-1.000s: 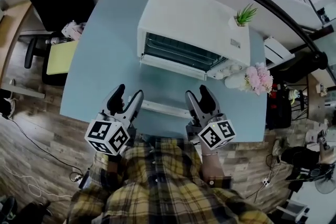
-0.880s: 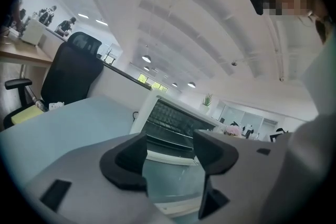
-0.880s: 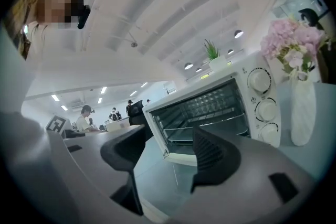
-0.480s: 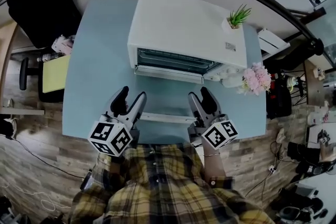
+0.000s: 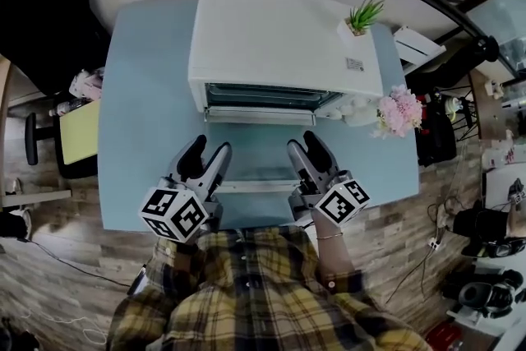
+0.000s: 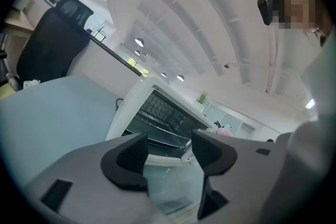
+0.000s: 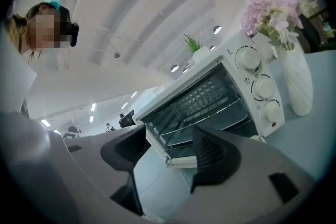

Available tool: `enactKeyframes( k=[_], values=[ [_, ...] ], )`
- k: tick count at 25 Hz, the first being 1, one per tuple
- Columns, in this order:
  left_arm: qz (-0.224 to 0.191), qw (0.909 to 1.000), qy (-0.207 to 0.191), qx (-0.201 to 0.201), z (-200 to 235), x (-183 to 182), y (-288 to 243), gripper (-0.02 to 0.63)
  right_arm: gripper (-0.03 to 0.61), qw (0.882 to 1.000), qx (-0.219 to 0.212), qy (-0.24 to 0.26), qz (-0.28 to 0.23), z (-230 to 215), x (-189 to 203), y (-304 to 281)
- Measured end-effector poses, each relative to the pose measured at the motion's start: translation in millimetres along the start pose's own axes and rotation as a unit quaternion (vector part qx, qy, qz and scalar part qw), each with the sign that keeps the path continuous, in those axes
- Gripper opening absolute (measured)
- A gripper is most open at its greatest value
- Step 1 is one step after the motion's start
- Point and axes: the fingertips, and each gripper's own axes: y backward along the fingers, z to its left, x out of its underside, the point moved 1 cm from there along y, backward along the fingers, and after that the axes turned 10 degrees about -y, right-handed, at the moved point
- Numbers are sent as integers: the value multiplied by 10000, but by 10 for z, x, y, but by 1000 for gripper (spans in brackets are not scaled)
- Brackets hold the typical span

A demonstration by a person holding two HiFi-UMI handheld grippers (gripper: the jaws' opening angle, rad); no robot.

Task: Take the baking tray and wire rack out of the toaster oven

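Wire rack [image 7: 210, 107] and baking tray [image 7: 231, 122] inside the toaster oven [image 5: 283, 41], rack above tray. Visible clearly only in the right gripper view, along with three knobs [image 7: 261, 86]; in the head view, just a dark slot under the white top. Door [image 5: 263, 173] dropped flat, lying between both grippers and the opening. Left gripper [image 5: 209, 147] spread, jaws just narrowed slightly, pinching nothing. Right gripper [image 5: 304, 142] spread wide, empty. Potted plant [image 5: 359, 16] on the oven, flower vase [image 7: 296, 81] beside it on the blue table [image 5: 140, 94].
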Motion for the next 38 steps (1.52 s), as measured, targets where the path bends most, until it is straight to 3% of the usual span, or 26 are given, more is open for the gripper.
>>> enactKeyframes(
  k=[8, 16, 30, 38],
  values=[
    [-97, 9981, 533, 290, 3, 2, -133, 238, 262, 9937, -42, -1075, -313, -162, 8, -128],
    [-296, 9882, 1382, 588, -4, 77, -402, 233, 259, 9718, -406, -2221, -684, -312, -53, -355],
    [-636, 9734, 2172, 345, 219, 191, -967, 230, 248, 9605, -318, -2725, -475, -708, -16, -805],
    [-846, 9642, 2507, 176, 417, 264, -1218, 210, 212, 9413, -316, -3311, -587, -938, 4, -1018]
  ],
)
